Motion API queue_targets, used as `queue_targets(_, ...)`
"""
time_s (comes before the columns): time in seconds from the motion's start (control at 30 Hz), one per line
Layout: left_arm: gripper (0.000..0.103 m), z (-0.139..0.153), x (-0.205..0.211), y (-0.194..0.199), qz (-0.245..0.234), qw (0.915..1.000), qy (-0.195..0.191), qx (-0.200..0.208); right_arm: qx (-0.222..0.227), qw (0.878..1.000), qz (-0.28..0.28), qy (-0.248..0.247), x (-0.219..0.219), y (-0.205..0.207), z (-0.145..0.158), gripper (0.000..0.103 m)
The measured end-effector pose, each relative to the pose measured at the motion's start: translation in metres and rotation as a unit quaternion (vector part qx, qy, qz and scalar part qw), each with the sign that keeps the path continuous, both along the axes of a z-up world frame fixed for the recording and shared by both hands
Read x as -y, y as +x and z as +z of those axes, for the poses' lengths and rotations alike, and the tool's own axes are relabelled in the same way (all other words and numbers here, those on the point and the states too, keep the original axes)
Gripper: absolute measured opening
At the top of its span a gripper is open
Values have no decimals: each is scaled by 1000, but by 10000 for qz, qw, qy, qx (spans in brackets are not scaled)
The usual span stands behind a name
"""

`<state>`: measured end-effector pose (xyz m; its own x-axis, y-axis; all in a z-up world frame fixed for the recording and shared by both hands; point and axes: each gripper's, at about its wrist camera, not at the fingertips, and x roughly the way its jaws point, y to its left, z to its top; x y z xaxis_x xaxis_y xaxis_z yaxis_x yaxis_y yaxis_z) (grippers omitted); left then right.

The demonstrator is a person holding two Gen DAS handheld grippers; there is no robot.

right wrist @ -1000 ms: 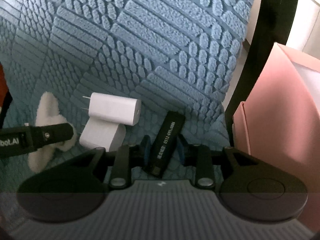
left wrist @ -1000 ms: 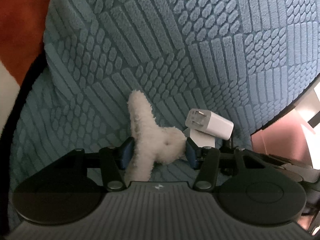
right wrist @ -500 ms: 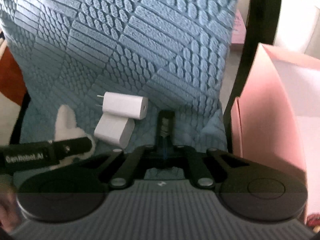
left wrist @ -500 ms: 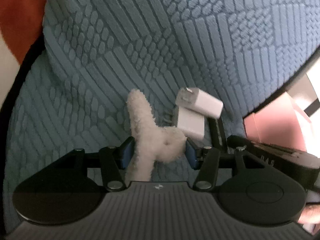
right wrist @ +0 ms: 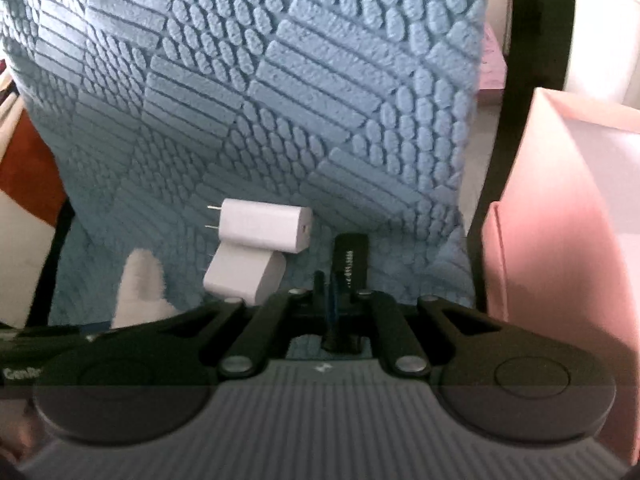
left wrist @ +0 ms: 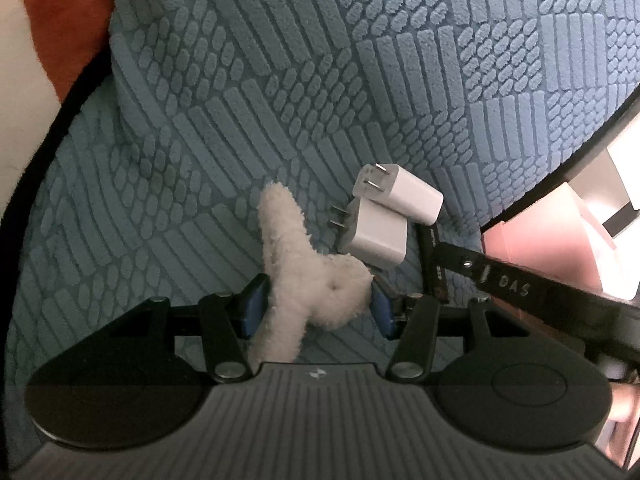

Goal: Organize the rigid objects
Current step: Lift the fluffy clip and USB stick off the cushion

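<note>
Two claws work: my right claw (right wrist: 338, 292), jaws easing apart, pinches the black stick (right wrist: 351, 258); at nine o'clock my left claw (left wrist: 316, 306) squeezes the fluffy toy (left wrist: 308, 280) to clear it aside.

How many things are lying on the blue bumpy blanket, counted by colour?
White, hard: 2, the upper white plastic wall charger and the lower white plastic wall charger.
White, fluffy: 1, the fuzzy cream plush piece.
Black: 1, the slim black stick with white print.
Total: 4
</note>
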<state>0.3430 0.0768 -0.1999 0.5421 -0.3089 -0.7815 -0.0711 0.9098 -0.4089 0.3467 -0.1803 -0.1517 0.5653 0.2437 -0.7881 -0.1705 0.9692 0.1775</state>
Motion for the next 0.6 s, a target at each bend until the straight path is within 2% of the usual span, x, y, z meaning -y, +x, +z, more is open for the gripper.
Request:
queue_targets(0.1,59,0,2,2,-54,10000,16,0,58,9998,101,-164,-10,4,-7,32)
queue_targets(0.13,59,0,3,3,-73,10000,32,2,56,9997,113,-215,-14,6,-9,33)
queue_targets(0.23,59,-1,3,5,-76,10000,33,-21,22,9996,109,-264,-22,12,-19,33)
queue_targets(0.37,58,-2,4,7,-77,10000,42,-28,-12,9979,-20,-652,-34,24,-40,33)
queue_targets(0.43,58,-2,5,6,-76,10000,43,-20,83,9978,-21,-659,-36,24,-44,33)
queue_targets(0.5,58,-3,5,5,-30,10000,34,-22,112,9975,27,-701,-41,23,-45,27)
queue_targets(0.6,58,-5,8,1,11,10000,-12,-41,30,9982,5,-605,-45,20,-46,26)
